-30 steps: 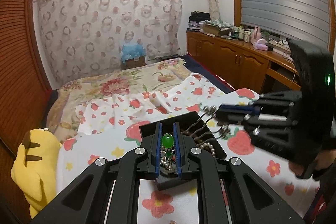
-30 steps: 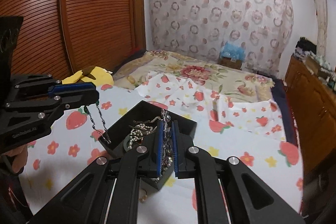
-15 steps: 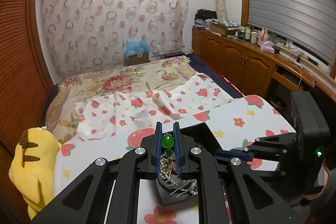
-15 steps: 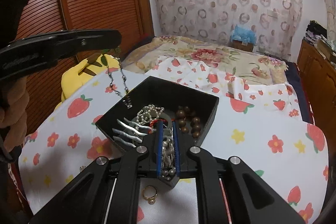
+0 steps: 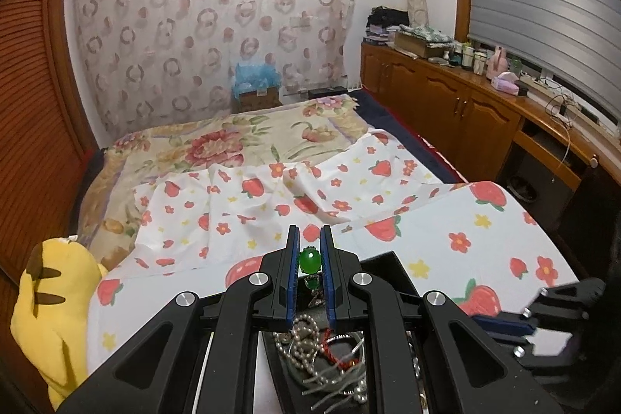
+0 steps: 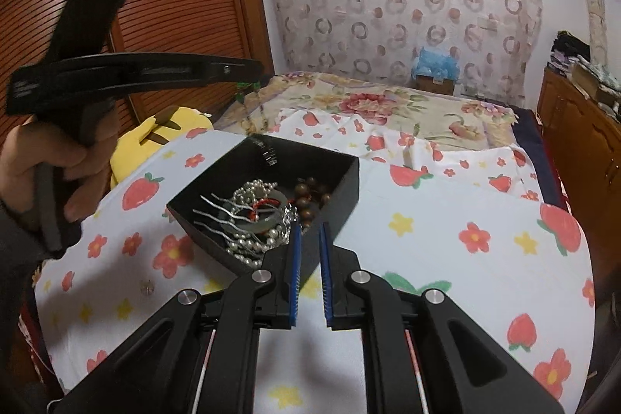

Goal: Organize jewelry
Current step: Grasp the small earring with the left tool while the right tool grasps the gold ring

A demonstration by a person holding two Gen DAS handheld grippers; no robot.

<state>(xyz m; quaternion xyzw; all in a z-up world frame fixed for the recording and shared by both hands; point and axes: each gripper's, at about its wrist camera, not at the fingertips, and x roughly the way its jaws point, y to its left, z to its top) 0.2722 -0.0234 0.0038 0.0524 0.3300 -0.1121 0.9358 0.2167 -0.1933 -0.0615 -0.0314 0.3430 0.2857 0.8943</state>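
Left claw (image 5: 309, 268) is clamped on a glossy green bead pendant (image 5: 309, 260), held above the black box (image 5: 392, 268) of tangled pearl strands. Right claw (image 6: 308, 270) is nearly closed and empty at that rigid, square box (image 6: 341, 196) on the strawberry-print bench (image 6: 465, 220). Judged step: transferring the pendant; next, lower it clear of the tangle.

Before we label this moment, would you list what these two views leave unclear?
- Left wrist view: the black box is mostly hidden behind the left gripper.
- Right wrist view: the chain under the left gripper is blurred.
- Right wrist view: the small item on the cloth is too small to name.
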